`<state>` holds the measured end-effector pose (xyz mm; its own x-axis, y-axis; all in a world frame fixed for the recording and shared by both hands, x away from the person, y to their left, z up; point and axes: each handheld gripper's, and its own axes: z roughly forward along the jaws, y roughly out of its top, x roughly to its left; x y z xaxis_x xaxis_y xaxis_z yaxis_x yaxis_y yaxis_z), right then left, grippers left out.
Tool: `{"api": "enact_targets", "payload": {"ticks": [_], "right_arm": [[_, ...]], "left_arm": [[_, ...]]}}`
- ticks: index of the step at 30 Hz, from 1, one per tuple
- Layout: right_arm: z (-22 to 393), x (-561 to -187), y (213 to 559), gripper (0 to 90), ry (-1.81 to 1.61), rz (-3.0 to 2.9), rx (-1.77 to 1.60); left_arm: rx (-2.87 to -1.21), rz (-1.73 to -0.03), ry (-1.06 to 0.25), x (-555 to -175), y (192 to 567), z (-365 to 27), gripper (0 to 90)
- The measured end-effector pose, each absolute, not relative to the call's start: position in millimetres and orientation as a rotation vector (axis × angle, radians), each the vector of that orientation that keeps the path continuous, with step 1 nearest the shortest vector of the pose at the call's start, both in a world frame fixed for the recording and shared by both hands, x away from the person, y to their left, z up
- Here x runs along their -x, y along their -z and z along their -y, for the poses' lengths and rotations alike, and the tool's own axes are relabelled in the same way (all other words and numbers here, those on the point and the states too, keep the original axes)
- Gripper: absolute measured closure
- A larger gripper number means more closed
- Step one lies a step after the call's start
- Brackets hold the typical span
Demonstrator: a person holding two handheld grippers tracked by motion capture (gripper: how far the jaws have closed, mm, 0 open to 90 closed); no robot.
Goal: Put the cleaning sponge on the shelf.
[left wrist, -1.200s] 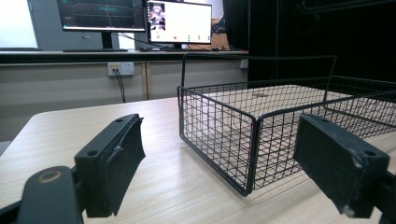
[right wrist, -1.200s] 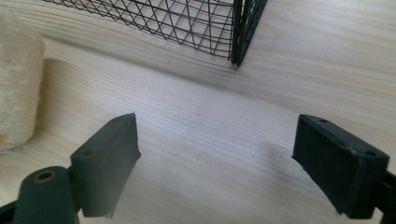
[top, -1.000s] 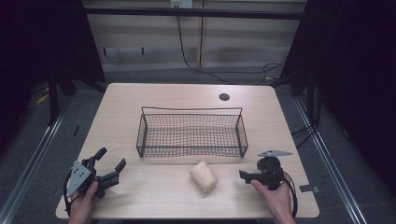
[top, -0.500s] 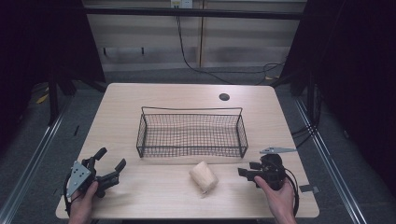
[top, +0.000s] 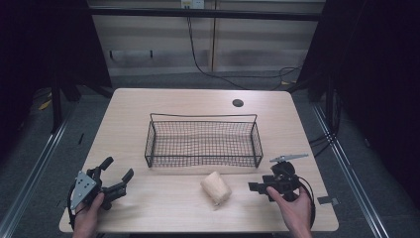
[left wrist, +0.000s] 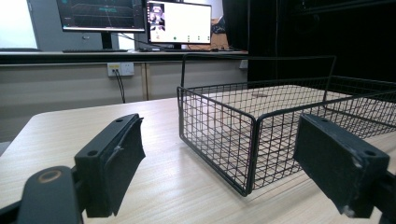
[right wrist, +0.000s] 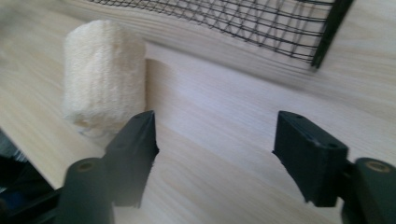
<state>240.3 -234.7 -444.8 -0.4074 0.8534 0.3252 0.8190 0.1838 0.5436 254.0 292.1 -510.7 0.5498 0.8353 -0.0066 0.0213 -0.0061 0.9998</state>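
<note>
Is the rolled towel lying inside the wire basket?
No, the towel lies on the table in front of the basket, outside its wall.

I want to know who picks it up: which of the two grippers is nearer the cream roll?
The right gripper: it sits just beside the rolled cream cloth, jaws open and facing it, while the left gripper rests far off near the table's opposite end.

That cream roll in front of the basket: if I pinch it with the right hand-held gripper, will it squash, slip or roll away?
The cream roll looks like fuzzy rolled cloth, so it will probably squash rather than resist, and seems light. Its rough surface should give the pads grip, so slipping seems unlikely. It lies on its side on the table, so a nudge from the right hand-held gripper might roll it.
</note>
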Motion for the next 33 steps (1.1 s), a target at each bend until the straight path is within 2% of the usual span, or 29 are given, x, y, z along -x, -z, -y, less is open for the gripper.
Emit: {"api": "enact_targets", "payload": {"ticks": [25, 33], "right_arm": [[193, -248, 423, 18.1, -0.974, -2.61, -1.566], [179, -253, 421, 19.8, -0.923, -2.659, -1.543]], "left_arm": [[-1.446, -0.787, -0.761, -254, 511, -292, 15.7], [-1.446, -0.787, -0.761, -254, 511, -292, 15.7]]}}
